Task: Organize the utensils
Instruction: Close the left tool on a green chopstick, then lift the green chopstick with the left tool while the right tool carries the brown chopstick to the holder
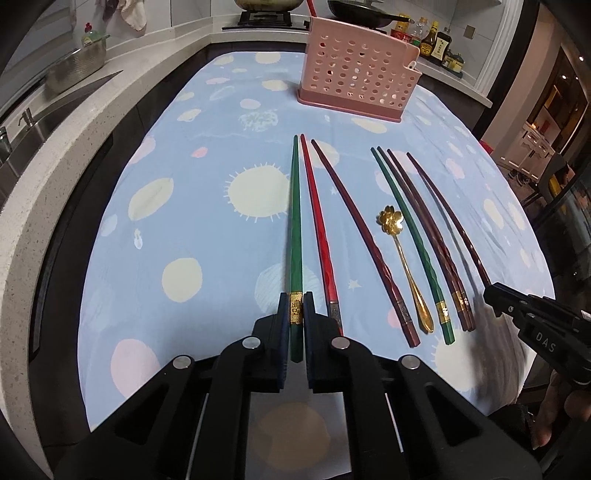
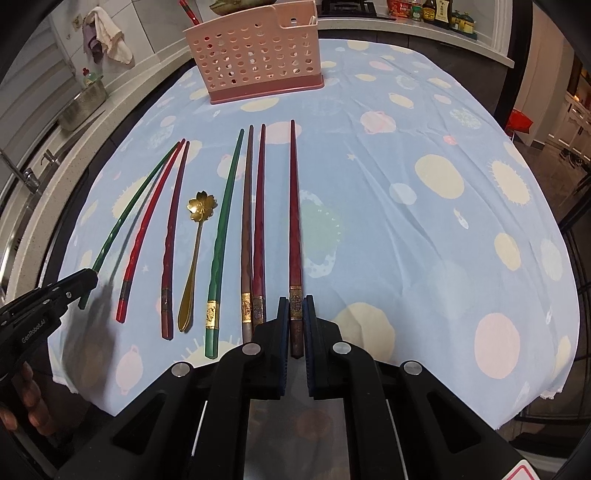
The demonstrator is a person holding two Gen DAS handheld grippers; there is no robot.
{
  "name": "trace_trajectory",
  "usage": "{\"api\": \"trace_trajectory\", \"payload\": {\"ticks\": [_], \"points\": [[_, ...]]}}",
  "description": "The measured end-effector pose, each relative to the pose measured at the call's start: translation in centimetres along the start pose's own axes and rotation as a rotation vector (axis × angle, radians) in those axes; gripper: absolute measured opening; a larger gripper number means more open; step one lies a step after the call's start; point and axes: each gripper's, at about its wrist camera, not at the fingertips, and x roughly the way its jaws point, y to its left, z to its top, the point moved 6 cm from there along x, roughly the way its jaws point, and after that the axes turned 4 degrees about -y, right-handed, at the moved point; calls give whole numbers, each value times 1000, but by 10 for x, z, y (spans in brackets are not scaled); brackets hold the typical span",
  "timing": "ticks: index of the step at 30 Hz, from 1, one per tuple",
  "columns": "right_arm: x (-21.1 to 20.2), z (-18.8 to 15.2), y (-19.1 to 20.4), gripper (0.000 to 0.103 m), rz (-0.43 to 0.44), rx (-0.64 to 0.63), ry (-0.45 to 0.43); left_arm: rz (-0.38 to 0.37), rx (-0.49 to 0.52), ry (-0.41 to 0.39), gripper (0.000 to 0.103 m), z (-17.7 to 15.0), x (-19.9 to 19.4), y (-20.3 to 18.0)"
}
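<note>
A counter (image 1: pixel 155 229) covered in a pale blue cloth with cream and pink dots holds a row of chopsticks and one spoon. The left hand-held gripper (image 1: pixel 296 308) is clenched on a green chopstick (image 1: pixel 295 221) at its gold band, near the thick end — the chopstick is the leftmost in the row and points away toward the far edge. The right hand-held gripper (image 2: pixel 295 314) grips a dark red chopstick (image 2: pixel 294 221) the same way, at its gold band; this one lies at the right end of the row. Between them lie a bright red chopstick (image 1: pixel 317 229), several dark red ones, a second green chopstick (image 2: pixel 221 251) and a gold spoon with a flower-shaped bowl (image 2: pixel 195 254). At the far side of the cloth stands a pink perforated utensil holder (image 2: pixel 255 55) — well apart from the row. A red-handled utensil (image 2: pixel 188 11) sticks up from behind its left end. Bottles (image 1: pixel 432 40) stand on the far kitchen surface.
</note>
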Motion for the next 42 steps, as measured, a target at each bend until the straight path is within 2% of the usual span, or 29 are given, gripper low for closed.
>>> {"api": "trace_trajectory", "payload": {"ticks": [12, 23, 35, 42], "points": [[-48, 51, -7, 7, 25, 43, -154, -1, -11, -115, 7, 47, -36, 6], [-84, 114, -15, 7, 48, 76, -303, -12, -2, -255, 7, 112, -70, -1], [-102, 180, -24, 7, 86, 115, -406, -6, 16, -402, 7, 194, -85, -9], [-109, 204, -26, 7, 91, 122, -447, -16, 18, -463, 7, 230, -89, -17]]}}
